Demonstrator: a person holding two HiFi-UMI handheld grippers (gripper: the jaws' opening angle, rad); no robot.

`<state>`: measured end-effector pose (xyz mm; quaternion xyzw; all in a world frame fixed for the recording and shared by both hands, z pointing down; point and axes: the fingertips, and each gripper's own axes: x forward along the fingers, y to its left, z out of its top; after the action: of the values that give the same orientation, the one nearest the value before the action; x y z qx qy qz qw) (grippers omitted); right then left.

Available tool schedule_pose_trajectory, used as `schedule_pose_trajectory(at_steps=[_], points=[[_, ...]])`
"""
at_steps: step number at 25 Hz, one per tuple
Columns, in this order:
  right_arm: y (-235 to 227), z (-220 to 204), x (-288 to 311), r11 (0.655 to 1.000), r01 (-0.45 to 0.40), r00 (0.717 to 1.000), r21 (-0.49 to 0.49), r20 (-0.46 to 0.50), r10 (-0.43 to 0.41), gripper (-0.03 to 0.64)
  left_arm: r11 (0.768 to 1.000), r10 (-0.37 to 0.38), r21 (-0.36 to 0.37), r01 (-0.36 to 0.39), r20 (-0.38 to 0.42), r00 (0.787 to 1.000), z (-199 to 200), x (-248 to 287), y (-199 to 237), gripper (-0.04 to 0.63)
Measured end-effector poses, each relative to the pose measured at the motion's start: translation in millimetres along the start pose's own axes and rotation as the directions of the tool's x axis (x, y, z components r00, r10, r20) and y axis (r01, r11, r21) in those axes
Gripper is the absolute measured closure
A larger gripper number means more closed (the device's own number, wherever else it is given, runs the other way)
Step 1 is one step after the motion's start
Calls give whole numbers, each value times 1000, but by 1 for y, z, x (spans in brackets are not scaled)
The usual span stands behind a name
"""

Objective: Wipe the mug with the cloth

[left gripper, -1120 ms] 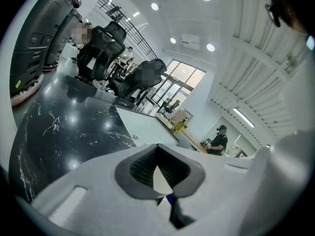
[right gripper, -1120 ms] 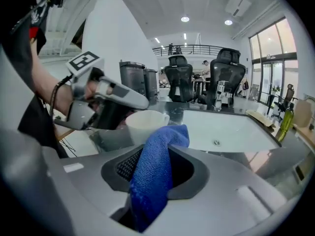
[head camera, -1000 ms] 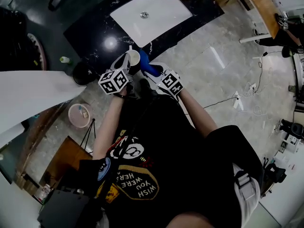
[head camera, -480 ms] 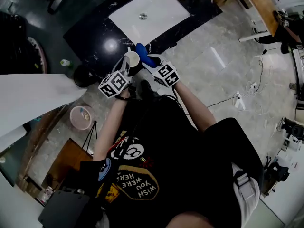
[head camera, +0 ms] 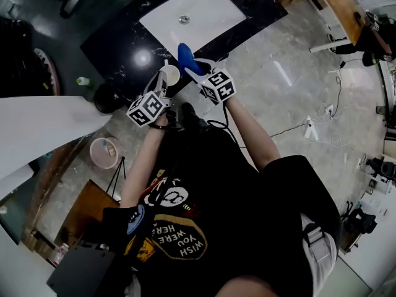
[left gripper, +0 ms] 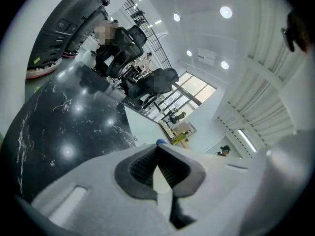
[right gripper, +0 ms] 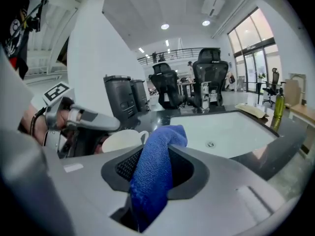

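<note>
Mug (head camera: 171,75) just beside cloth (head camera: 186,55), at edge of counter (head camera: 120,39).

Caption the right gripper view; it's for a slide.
Right gripper holds the cloth beside the mug, sink beyond.

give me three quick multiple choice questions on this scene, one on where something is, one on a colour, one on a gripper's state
1. Where is the mug?
A. in the sink
B. held by the left gripper
C. on the floor

2. What colour is the cloth?
A. red
B. white
C. blue

3. What state is the right gripper in?
A. open and empty
B. shut on the cloth
C. shut with nothing in it

Answers:
1 B: the left gripper's jaws are closed on the pale mug, held up above the counter.
2 C: the cloth is plainly blue in both views.
3 B: the cloth is pinched between its pads.
</note>
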<state>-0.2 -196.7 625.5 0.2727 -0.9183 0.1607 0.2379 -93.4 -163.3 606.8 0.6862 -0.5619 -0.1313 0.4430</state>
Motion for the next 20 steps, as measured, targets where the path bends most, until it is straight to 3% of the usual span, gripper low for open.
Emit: schedule_pose_trajectory(at_steps=[3, 7, 9, 13, 16, 20], points=[[28, -33, -3, 994, -87, 992, -73, -98, 80, 491, 1000, -6, 0, 6, -7, 1000, -3, -1, 0, 592], [71, -67, -38, 971, -202, 973, -125, -141, 184, 491, 1000, -31, 3, 31, -4, 1000, -2, 0, -3, 592], [60, -68, -48, 983, -149, 984, -111, -116, 136, 491, 999, -36, 1, 36, -1, 999, 0, 0, -3, 592], [4, -27, -39, 999, 29, 1000, 24, 5, -29, 491, 999, -37, -10, 37, -3, 999, -3, -2, -3, 592], [-4, -9, -9, 1000, 9, 1000, 29, -10, -9, 491, 999, -42, -4, 42, -5, 999, -3, -3, -5, 592], [33, -53, -1, 996, -84, 986, 42, -143, 89, 491, 999, -51, 9, 51, -17, 999, -7, -2, -6, 592]])
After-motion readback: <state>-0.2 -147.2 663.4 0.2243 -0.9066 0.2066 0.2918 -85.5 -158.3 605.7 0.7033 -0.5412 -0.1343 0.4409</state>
